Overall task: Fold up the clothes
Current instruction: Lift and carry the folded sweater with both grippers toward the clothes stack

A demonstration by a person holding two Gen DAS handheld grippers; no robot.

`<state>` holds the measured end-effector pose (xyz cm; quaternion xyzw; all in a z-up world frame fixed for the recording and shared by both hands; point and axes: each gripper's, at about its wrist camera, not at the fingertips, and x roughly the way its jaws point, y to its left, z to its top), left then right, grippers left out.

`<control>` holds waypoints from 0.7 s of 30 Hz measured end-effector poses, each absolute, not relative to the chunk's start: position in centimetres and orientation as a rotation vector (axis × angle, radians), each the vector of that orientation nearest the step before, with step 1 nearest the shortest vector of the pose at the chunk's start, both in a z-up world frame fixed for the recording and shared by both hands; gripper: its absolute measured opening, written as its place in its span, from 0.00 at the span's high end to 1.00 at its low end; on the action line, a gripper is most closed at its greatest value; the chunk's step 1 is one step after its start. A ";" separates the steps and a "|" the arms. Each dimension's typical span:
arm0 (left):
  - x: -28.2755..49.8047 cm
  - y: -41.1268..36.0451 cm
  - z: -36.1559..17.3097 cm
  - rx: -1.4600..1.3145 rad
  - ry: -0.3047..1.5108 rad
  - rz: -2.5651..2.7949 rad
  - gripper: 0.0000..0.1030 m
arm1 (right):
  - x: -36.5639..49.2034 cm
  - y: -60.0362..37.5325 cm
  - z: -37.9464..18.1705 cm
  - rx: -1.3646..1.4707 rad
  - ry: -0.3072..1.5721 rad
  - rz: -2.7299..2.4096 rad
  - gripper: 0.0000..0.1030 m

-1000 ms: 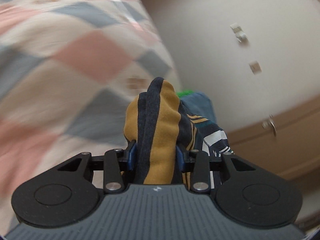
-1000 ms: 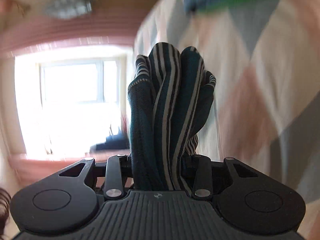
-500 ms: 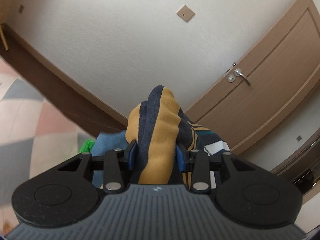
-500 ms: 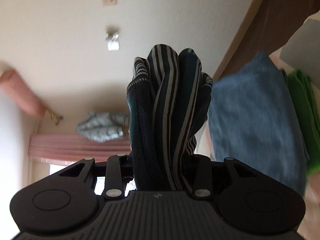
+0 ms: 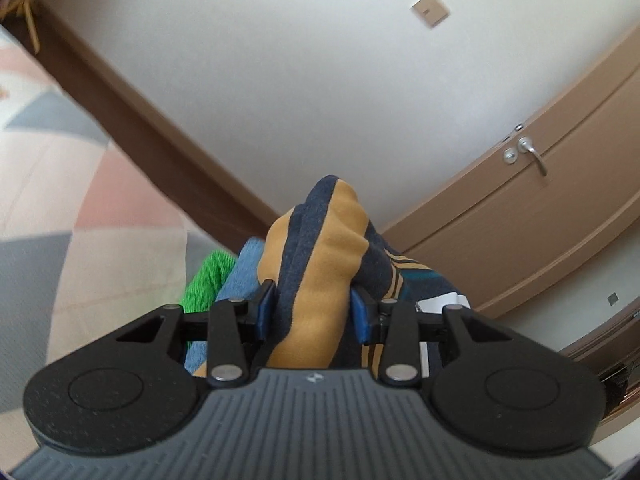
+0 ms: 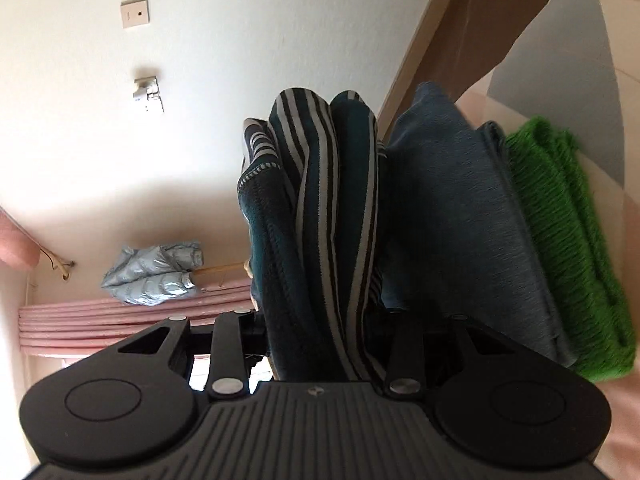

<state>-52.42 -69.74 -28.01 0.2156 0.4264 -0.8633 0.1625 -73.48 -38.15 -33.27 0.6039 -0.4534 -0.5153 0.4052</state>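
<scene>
Both views swung from bedspread (image 5: 100, 208) toward wall, each gripper (image 5: 312, 312) (image 6: 320, 320) clamped on striped garment (image 5: 320, 264) (image 6: 320, 208), bunched folds pointing forward

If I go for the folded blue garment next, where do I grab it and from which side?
Take the blue garment by its folded edge nearest the right gripper, coming in low and flat from that near side. It lies folded on top of the green knit, edges stacked, so a shallow pinch at the fold probably lifts it alone. Both grippers hold the striped garment now.
</scene>
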 end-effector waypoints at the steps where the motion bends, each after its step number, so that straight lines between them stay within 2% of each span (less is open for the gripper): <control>1: -52.3 -69.9 -28.2 0.609 1.225 -2.463 0.68 | -73.7 -38.3 -33.3 1.525 -1.115 -1.328 0.63; 5: -54.1 -71.1 -30.5 0.685 1.244 -2.422 0.64 | -75.4 -38.8 -33.5 1.493 -0.925 -1.508 0.54; 7: -53.9 -71.6 -30.4 0.683 1.248 -2.413 0.63 | -75.6 -38.7 -31.7 1.402 -0.847 -1.589 0.48; 9: -52.7 -71.7 -28.6 0.647 1.160 -2.417 0.64 | -75.9 -38.6 -29.0 1.287 -0.709 -1.699 0.45; 12: -51.5 -71.3 -25.4 0.591 1.003 -2.409 0.68 | -75.3 -39.0 -24.9 1.064 -0.462 -1.906 0.45; 15: -54.0 -68.6 -22.7 0.589 0.760 -2.491 0.71 | -73.2 -41.0 -22.1 0.808 -0.225 -2.008 0.45; 18: -58.4 -65.8 -22.9 0.607 0.555 -2.569 0.77 | -70.9 -44.7 -22.3 0.617 0.015 -2.013 0.57; 21: -61.2 -66.7 -26.4 0.628 0.612 -2.555 0.80 | -71.0 -47.7 -24.7 0.605 0.160 -1.997 0.59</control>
